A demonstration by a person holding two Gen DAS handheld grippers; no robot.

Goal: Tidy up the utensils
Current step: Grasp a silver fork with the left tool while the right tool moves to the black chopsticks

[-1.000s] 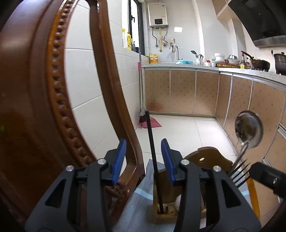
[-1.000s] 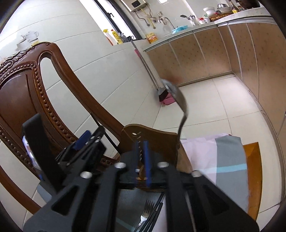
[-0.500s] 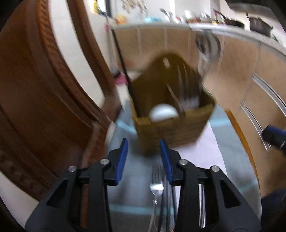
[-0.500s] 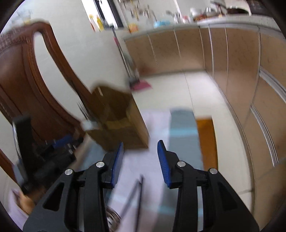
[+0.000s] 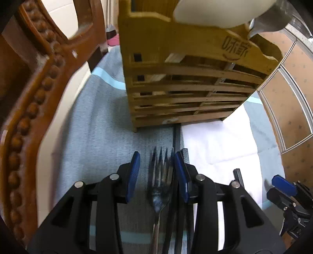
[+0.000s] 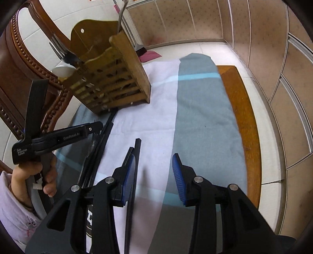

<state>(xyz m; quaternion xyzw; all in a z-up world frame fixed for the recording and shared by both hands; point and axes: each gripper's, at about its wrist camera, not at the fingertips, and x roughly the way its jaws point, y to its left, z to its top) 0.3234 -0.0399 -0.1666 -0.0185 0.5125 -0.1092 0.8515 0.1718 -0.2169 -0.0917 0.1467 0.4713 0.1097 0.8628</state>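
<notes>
A metal fork (image 5: 159, 193) lies on the striped cloth, tines toward the wooden utensil holder (image 5: 185, 88). My left gripper (image 5: 156, 172) is open and straddles the fork's head without its pads pressing on it. Black chopsticks (image 5: 177, 140) run along the inside of its right finger. In the right wrist view my right gripper (image 6: 153, 172) is open just above the cloth with nothing between its pads. A single black chopstick (image 6: 137, 152) lies beside its left finger. The left gripper (image 6: 95, 127) shows at the left, in front of the holder (image 6: 109, 78).
The holder carries a fork (image 6: 58, 50), a white spoon (image 5: 215, 11) and a metal handle (image 6: 121, 13). A carved wooden chair (image 6: 21, 58) stands close at the left. The cloth (image 6: 205, 117) covers the table; its bare wooden edge (image 6: 244, 117) borders the tiled floor at the right.
Both grippers have dropped and tipped down from the kitchen view to the cloth. The left one now straddles the fork. The right one went from shut to open.
</notes>
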